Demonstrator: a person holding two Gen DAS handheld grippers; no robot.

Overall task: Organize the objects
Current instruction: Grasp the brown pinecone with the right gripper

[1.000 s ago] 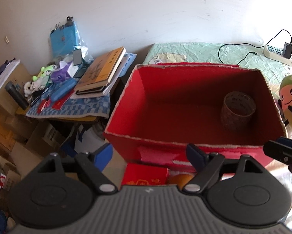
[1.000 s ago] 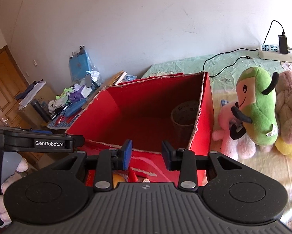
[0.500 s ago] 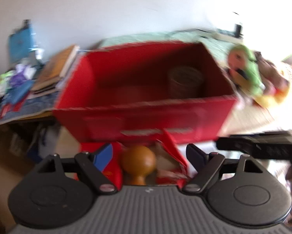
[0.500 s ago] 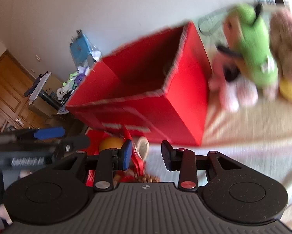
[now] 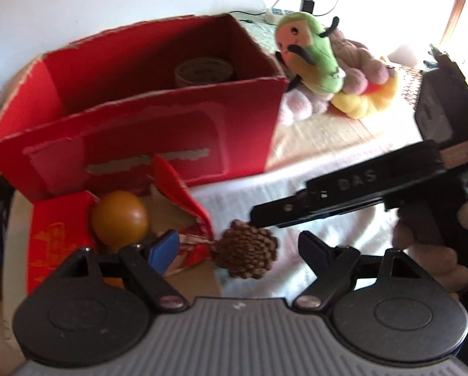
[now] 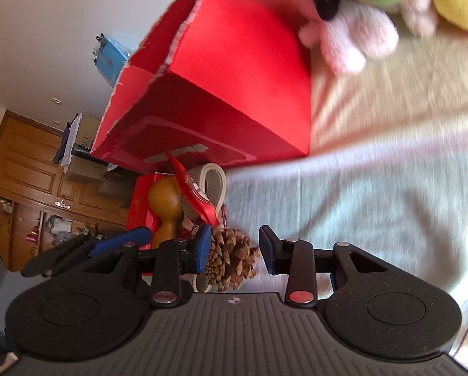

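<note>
A large red cardboard box [image 5: 158,116] stands open on the bed with a woven cup [image 5: 204,70] inside; it also shows in the right wrist view [image 6: 234,94]. In front of it lie a brown pine cone [image 5: 248,252] [image 6: 230,261], a brown wooden gourd [image 5: 119,217] [image 6: 166,206] and a small red box [image 5: 57,238]. My left gripper [image 5: 238,247] is open with the pine cone between its fingers. My right gripper [image 6: 234,250] is open, just above the same pine cone, its arm reaching in from the right in the left wrist view [image 5: 359,191].
Plush toys, green [image 5: 309,53], pink and yellow [image 5: 365,97], lie right of the red box. A power strip [image 5: 279,12] sits at the back by the wall. A white sheet [image 6: 359,203] covers the bed. Wooden cabinets [image 6: 30,172] stand at left.
Both grippers have swung down and right from looking into the red box to the pine cone in front of it. The frames half a second ago are blurred with motion.
</note>
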